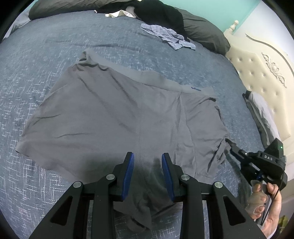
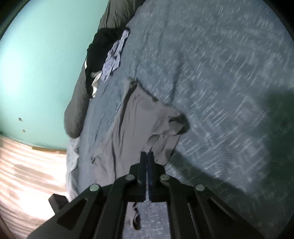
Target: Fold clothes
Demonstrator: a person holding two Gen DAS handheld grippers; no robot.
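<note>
**Gripping one edge of the grey shorts on the bed**

Hovering nearest the lens, the left gripper (image 1: pixel 147 158) is standing with its blue pads spread apart over the lower middle of the grey shorts (image 1: pixel 117 112), holding nothing. The shorts are lying mostly flat on the blue patterned bedspread (image 1: pixel 36 60), waistband toward the far side, one leg opening bunched just below the left gripper.

At the shorts' right edge, the right gripper (image 1: pixel 229 145) is pinching the fabric and pulling it into a small peak; its own view is showing the blue pads pressed together (image 2: pixel 147 156) with grey cloth (image 2: pixel 139 117) caught between them and the shorts trailing away across the bed. A hand (image 1: pixel 270 207) is wrapping around that gripper's handle.

Farther off, a crumpled checked garment (image 1: pixel 165 35) is resting on the bedspread, touching a black garment (image 1: pixel 165 12) that is draped over a dark pillow (image 1: pixel 204 33). A cream tufted headboard (image 1: pixel 261 77) is standing at the right.
</note>
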